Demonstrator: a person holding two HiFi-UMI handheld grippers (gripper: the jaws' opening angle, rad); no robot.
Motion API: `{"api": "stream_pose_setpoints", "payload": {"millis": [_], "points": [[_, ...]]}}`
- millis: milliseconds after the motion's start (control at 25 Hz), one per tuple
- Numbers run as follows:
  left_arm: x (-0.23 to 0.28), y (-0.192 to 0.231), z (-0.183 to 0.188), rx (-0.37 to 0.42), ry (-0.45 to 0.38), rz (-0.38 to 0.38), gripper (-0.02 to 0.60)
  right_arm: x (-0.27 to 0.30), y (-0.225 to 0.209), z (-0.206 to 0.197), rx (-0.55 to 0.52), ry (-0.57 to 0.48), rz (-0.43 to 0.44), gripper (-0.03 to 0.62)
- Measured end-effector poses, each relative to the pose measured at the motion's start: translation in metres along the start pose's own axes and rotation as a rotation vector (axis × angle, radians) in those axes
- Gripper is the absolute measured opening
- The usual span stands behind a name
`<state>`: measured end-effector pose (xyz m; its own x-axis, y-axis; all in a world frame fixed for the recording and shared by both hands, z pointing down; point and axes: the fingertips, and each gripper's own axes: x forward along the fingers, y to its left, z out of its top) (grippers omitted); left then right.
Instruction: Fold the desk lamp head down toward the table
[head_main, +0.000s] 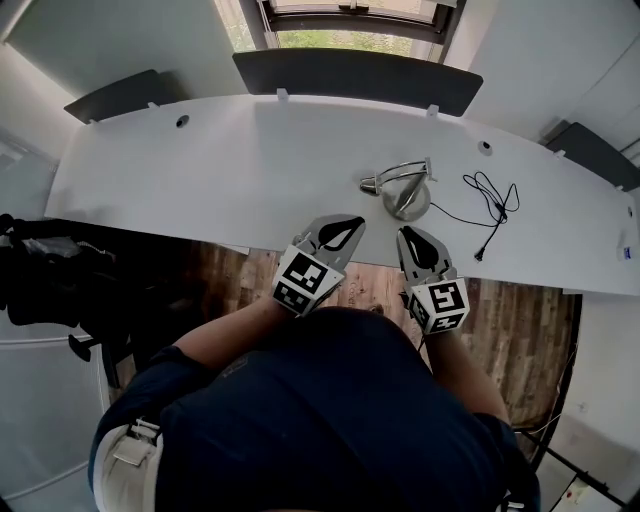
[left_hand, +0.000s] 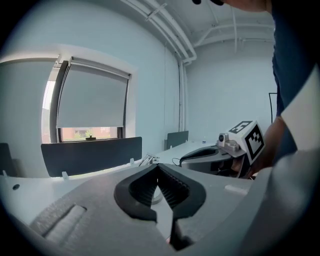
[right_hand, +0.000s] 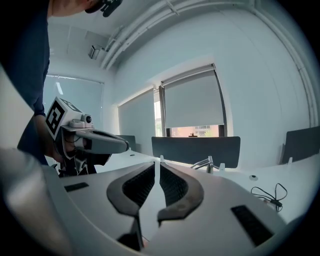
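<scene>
The silver desk lamp (head_main: 400, 186) lies folded low on the white desk (head_main: 200, 170), its head and arm close over its round base. My left gripper (head_main: 352, 222) hovers at the desk's near edge, just left of the lamp, shut with nothing in it; its fingertips meet in the left gripper view (left_hand: 158, 168). My right gripper (head_main: 408, 232) hangs beside it, just short of the lamp base, and holds nothing. Only a narrow slit shows between its jaws in the right gripper view (right_hand: 157, 165). The lamp's arm (right_hand: 207, 162) shows beyond them.
The lamp's black cable (head_main: 495, 205) lies coiled on the desk to the right. Dark divider panels (head_main: 355, 75) stand along the desk's far edge, below a window. Black gear (head_main: 50, 270) sits at the left over the wood floor (head_main: 520, 320).
</scene>
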<state>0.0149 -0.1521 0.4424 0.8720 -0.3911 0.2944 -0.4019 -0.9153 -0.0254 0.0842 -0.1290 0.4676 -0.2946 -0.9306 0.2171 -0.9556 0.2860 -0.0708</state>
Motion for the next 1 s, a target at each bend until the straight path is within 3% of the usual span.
{"api": "stream_pose_setpoints", "payload": {"millis": [360, 520, 1000], "points": [[-0.015, -0.013, 0.015, -0.040, -0.108, -0.074, 0.006, -0.013, 0.032, 0.024, 0.012, -0.070, 0.032, 0.011], [-0.016, -0.020, 0.010, -0.033, -0.098, -0.104, 0.006, -0.013, 0.037, 0.018, 0.021, -0.062, 0.028, 0.009], [-0.020, -0.015, 0.007, -0.040, -0.093, -0.100, 0.006, -0.008, 0.042, 0.016, 0.025, -0.052, 0.029, 0.009]]}}
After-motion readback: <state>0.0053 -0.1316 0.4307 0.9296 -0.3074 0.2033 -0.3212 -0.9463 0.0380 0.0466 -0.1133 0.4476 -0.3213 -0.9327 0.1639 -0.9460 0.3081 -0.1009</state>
